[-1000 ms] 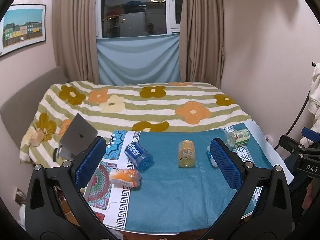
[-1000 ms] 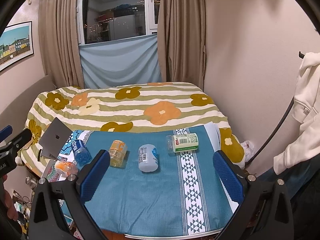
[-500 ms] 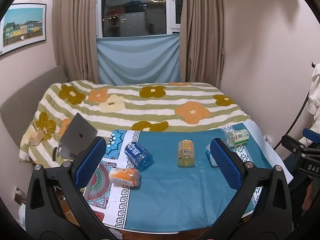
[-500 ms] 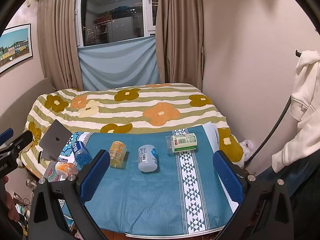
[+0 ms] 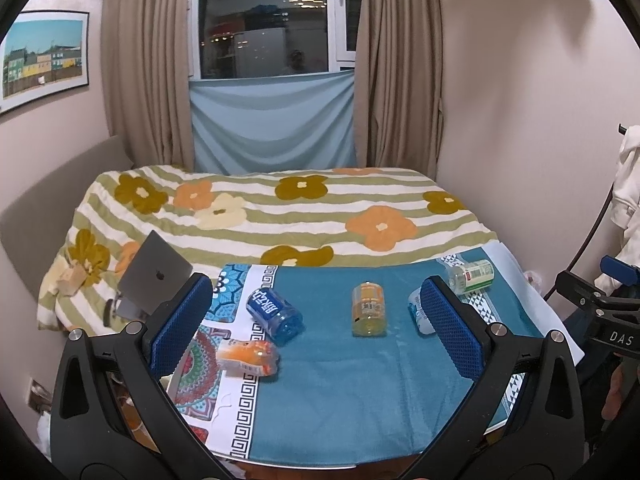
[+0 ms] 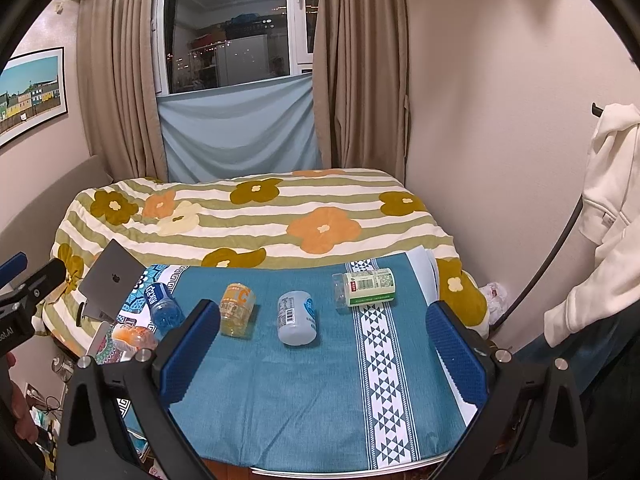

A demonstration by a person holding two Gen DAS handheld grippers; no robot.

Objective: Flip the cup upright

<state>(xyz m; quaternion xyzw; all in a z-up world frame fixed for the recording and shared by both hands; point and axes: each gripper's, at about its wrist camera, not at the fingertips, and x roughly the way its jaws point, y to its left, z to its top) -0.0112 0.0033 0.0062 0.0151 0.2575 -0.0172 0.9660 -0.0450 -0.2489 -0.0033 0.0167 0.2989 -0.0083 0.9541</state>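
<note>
Several plastic cups lie on their sides on a table with a teal cloth (image 5: 340, 392): an orange-and-white cup (image 5: 247, 356), a blue cup (image 5: 274, 312), a yellow-orange cup (image 5: 368, 309), a pale blue-white cup (image 6: 296, 317) and a clear cup with a green label (image 6: 366, 289). My left gripper (image 5: 316, 322) is open and empty, held above the table's near part. My right gripper (image 6: 322, 354) is open and empty, above the cloth in front of the pale cup. The pale cup (image 5: 418, 312) is partly hidden behind my left gripper's right finger.
A bed with a striped flower blanket (image 6: 256, 216) stands behind the table. A grey laptop (image 5: 154, 272) leans at the table's left. A white hoodie (image 6: 612, 208) hangs at the right wall. The other gripper shows at the right edge (image 5: 600, 304) of the left wrist view.
Both grippers have shifted very slightly, the right one rising a little. The cups have not moved.
</note>
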